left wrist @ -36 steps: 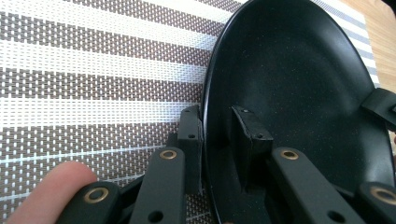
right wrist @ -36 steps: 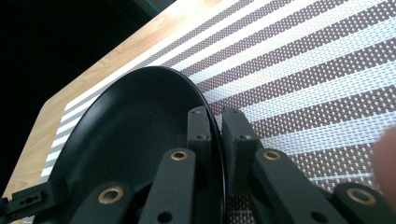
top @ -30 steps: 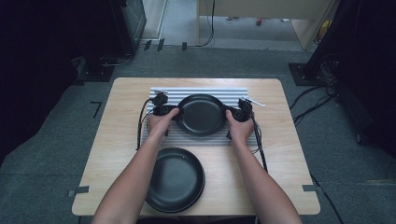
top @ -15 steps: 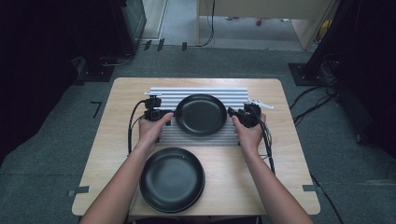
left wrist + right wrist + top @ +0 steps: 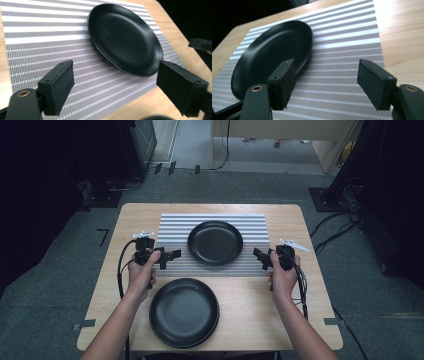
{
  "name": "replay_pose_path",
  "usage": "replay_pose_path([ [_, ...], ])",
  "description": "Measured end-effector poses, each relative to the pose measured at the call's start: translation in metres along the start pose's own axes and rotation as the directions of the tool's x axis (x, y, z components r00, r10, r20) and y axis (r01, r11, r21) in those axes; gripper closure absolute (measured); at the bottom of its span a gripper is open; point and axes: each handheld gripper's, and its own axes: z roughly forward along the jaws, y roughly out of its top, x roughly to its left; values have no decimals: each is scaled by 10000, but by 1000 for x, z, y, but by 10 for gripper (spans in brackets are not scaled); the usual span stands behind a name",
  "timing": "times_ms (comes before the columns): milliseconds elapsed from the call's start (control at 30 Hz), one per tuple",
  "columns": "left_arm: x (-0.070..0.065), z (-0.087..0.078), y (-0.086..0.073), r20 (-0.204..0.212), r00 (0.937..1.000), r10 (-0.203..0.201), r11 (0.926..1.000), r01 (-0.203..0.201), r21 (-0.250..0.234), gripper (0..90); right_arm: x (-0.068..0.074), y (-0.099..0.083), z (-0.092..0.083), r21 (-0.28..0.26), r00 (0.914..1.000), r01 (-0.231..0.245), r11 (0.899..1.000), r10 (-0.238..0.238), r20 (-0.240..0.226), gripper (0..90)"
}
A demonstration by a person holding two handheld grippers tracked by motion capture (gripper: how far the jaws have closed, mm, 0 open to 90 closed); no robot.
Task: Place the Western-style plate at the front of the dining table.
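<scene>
Plate on mat, between both open, empty grippers.

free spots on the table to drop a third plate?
Bare wood at the near right, between the near plate and the table's right edge, behind the right hand-held gripper. A narrower strip at the near left, beside the left hand-held gripper. The striped mat shows bare bands either side of the far plate. The centre is crowded.
</scene>
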Motion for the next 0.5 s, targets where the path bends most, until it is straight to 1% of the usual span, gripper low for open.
replay_pose_path([
  [33, 1, -3, -3, -80, 10000, 37, 10000, -37, -3, 136, -1, -2, -3, 76, 10000, 89, 9999, -89, 45, 307],
  [67, 2, -6, -6, -139, 9999, 32, 10000, -32, -18, 135, -2, -5, -8, 117, 9995, 290, 9995, -291, 94, 300],
  [100, 3, -10, -9, -149, 9999, -12, 10000, 12, -34, 135, -2, -5, -8, 117, 9995, 290, 9995, -291, 94, 300],
  [133, 5, -17, -16, -251, 9997, -59, 9999, 57, -116, 135, -3, -9, -15, 162, 9992, 383, 9991, -384, 104, 292],
  [167, 5, -17, -16, -251, 9997, -59, 9999, 57, -116, 136, -3, -9, -15, 162, 9992, 383, 9991, -384, 104, 292],
  [200, 7, -23, -22, -404, 9991, -96, 9999, 92, -113, 136, -6, -13, -22, 161, 9988, 484, 9987, -485, 79, 290],
  [267, 10, -31, -30, -386, 9992, -103, 9996, 93, -258, 135, -10, -16, -28, 148, 9990, 438, 9989, -439, 63, 290],
  [300, 10, -31, -30, -386, 9992, -103, 9996, 93, -258, 135, -10, -16, -28, 148, 9990, 438, 9989, -439, 63, 290],
  [333, 12, -37, -38, -545, 9985, -55, 9997, 42, -233, 135, -13, -19, -33, 172, 9986, 517, 9985, -519, 128, 288],
  [367, 14, -40, -43, -647, 9979, -26, 9997, 11, -235, 135, -14, -21, -36, 220, 9981, 589, 9980, -593, 177, 285],
  [400, 14, -40, -43, -647, 9979, -26, 9997, 11, -235, 134, -16, -23, -39, 204, 9969, 735, 9971, -740, 265, 285],
  [433, 16, -43, -47, -723, 9974, -56, 9996, 36, -276, 134, -16, -23, -39, 204, 9969, 735, 9971, -740, 265, 285],
  [467, 21, -50, -55, -762, 9970, -160, 9994, 135, -323, 131, -20, -28, -45, 150, 9958, 841, 9963, -846, 348, 285],
  [500, 21, -50, -55, -762, 9970, -160, 9994, 135, -323, 127, -20, -28, -45, 150, 9958, 841, 9963, -846, 348, 285],
])
